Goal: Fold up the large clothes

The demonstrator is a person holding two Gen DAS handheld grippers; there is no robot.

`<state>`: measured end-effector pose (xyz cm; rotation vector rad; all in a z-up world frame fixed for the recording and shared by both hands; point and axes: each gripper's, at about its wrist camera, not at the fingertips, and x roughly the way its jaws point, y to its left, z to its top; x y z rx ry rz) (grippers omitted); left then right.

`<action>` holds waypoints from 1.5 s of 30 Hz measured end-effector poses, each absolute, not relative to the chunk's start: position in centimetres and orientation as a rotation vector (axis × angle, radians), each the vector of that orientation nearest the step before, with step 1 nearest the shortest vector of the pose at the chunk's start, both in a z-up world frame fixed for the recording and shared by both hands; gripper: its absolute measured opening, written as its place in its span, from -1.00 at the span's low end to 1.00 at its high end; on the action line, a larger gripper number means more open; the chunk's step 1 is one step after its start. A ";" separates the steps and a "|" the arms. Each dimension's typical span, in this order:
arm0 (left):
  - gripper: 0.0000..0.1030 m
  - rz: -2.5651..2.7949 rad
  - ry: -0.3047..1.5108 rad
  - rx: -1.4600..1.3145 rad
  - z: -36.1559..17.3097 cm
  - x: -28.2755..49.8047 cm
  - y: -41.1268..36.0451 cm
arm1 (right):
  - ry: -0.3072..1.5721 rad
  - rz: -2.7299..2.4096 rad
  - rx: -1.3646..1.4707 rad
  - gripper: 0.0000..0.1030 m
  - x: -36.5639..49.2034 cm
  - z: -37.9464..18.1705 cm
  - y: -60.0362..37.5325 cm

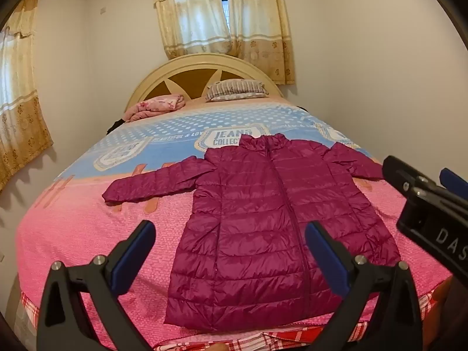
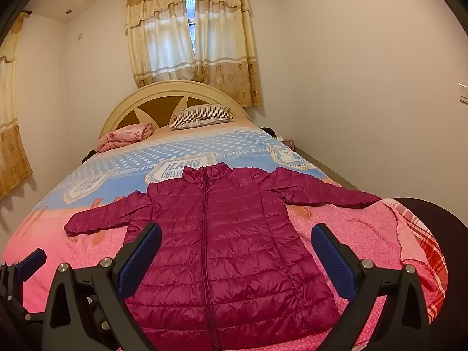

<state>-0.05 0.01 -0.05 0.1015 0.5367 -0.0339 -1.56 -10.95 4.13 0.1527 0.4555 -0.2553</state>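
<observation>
A magenta quilted puffer jacket [image 1: 263,219] lies flat and zipped on the bed, collar toward the headboard, both sleeves spread out sideways. It also shows in the right wrist view [image 2: 222,257]. My left gripper [image 1: 229,234] is open and empty, hovering above the jacket's hem near the foot of the bed. My right gripper [image 2: 237,239] is open and empty, also above the lower jacket. The right gripper's body shows at the right edge of the left wrist view [image 1: 433,204]; one left finger [image 2: 30,263] shows at the left edge of the right wrist view.
The bed has a pink and blue cover [image 1: 87,228] and a cream arched headboard [image 1: 199,67]. A striped pillow [image 1: 234,90] and a folded pink blanket [image 1: 155,106] lie at its head. Walls flank both sides; curtains [image 1: 222,23] hang behind.
</observation>
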 end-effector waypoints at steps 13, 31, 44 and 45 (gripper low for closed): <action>1.00 -0.086 0.572 0.049 -0.9 0.4 -0.1 | 0.450 -0.253 0.150 0.98 -1.7 4.1 -10.9; 1.00 -0.066 0.574 0.026 -0.8 0.2 0.4 | 0.461 -0.247 0.155 0.98 -1.7 3.7 -11.0; 1.00 -0.045 0.579 0.014 -0.8 0.5 0.9 | 0.469 -0.244 0.153 0.98 -1.8 3.7 -10.7; 1.00 -0.043 0.579 0.017 -0.9 0.5 0.9 | 0.470 -0.244 0.152 0.98 -1.8 3.7 -10.7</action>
